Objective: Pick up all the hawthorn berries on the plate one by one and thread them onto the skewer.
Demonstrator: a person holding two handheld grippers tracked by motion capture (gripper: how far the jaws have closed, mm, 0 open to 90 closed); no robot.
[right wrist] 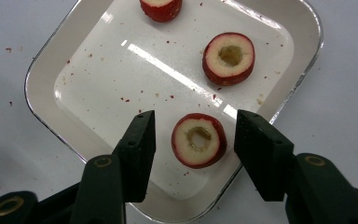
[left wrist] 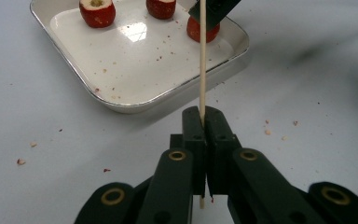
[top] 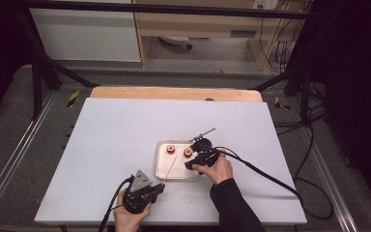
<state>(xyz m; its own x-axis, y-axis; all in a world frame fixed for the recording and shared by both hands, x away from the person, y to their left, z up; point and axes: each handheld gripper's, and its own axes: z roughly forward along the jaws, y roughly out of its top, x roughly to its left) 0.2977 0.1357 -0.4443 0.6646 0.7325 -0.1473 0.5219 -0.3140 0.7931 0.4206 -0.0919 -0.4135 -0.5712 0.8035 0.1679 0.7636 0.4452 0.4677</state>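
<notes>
Lower centre of the high view: the right forearm wears a long dark sleeve [top: 234, 205] down to the wrist. The left gripper [top: 142, 189] is black with a grey three-cornered plate [top: 141, 179] on top, and a black cable [top: 112, 205] runs from it. The right gripper [top: 200, 157] is black too, its cable [top: 265, 176] looping toward the lower right. Up close, blocky matte-black fingers [right wrist: 137, 149] hang on linkages with brass-coloured pivot rings [right wrist: 103, 162].

Bright overhead light glares off the tray [right wrist: 70, 56], the surroundings dim, perhaps slightly soft.
</notes>
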